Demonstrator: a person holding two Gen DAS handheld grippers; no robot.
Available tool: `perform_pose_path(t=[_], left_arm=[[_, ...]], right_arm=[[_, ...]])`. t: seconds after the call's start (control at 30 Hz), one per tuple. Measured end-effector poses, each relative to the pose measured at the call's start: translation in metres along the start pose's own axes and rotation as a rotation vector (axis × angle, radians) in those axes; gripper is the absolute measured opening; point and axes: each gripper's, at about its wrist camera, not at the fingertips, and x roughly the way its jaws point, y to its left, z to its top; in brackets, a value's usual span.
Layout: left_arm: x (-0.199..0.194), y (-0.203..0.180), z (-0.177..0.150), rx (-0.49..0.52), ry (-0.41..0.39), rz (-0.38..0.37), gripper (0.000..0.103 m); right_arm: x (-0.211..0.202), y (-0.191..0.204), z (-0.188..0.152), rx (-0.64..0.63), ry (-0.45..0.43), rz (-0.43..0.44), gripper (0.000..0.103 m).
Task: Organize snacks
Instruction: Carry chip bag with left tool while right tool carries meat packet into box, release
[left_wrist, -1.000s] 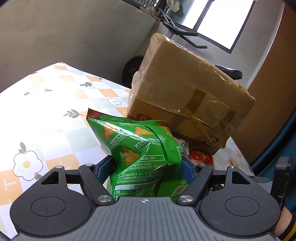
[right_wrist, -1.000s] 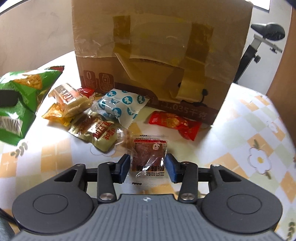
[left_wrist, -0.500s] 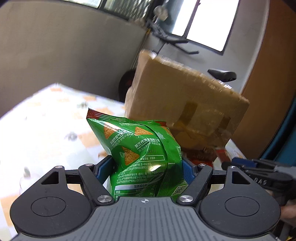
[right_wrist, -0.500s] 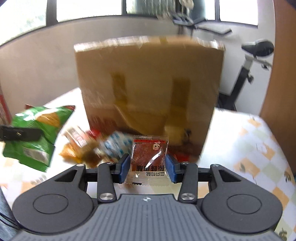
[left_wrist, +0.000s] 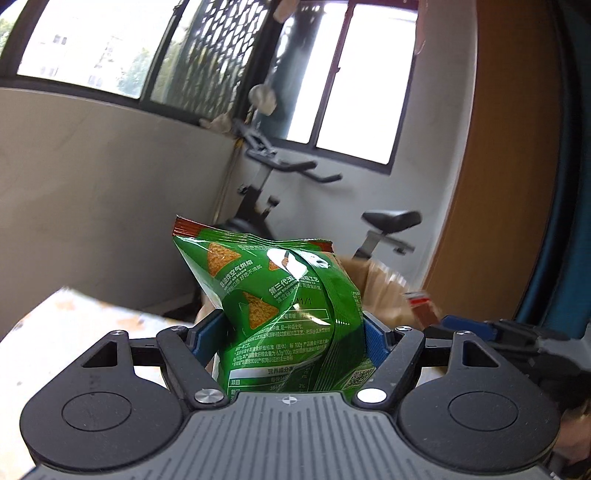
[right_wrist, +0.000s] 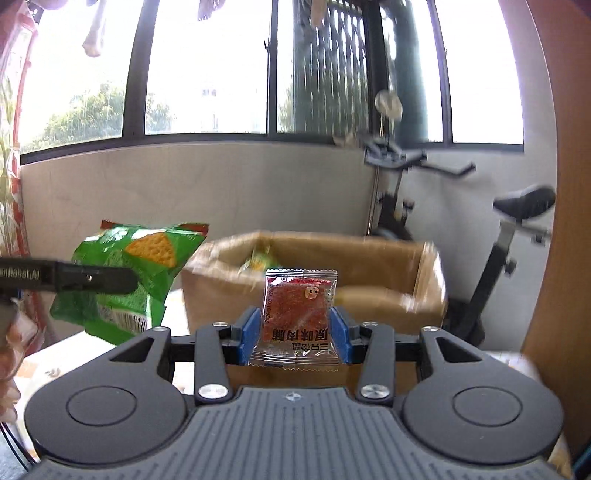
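Observation:
My left gripper (left_wrist: 288, 343) is shut on a green chip bag (left_wrist: 280, 306) and holds it in the air; the bag also shows at the left of the right wrist view (right_wrist: 125, 273). My right gripper (right_wrist: 293, 334) is shut on a small clear packet of red jerky (right_wrist: 295, 317), held level with the rim of an open cardboard box (right_wrist: 369, 295). The box's top is open and a green packet shows inside. In the left wrist view the box (left_wrist: 380, 291) is low behind the bag, with the right gripper (left_wrist: 480, 328) at its right.
The flower-patterned table (left_wrist: 55, 321) lies below at the left. An exercise bike (right_wrist: 461, 229) stands behind the box, against a grey wall under windows. A wooden panel (left_wrist: 498, 184) rises on the right.
Both grippers have risen from table level with their snacks. The box, seen from the side before, now shows its open top at gripper height.

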Motion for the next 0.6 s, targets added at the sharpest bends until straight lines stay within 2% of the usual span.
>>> perform_pose_path(t=[0.13, 0.23, 0.4, 0.6], left_arm=[[0.034, -0.015, 0.027, 0.022, -0.007, -0.038, 0.078], [0.071, -0.026, 0.041, 0.034, 0.032, -0.051, 0.078], [0.127, -0.035, 0.050, 0.069, 0.107, -0.052, 0.078], [0.178, -0.045, 0.047, 0.104, 0.202, -0.026, 0.079]], right_arm=[[0.021, -0.012, 0.021, -0.040, -0.037, -0.025, 0.045], [0.044, -0.026, 0.026, -0.058, -0.029, -0.045, 0.045], [0.083, -0.050, 0.023, -0.039, 0.021, -0.081, 0.045], [0.098, -0.071, 0.013, 0.041, 0.068, -0.072, 0.045]])
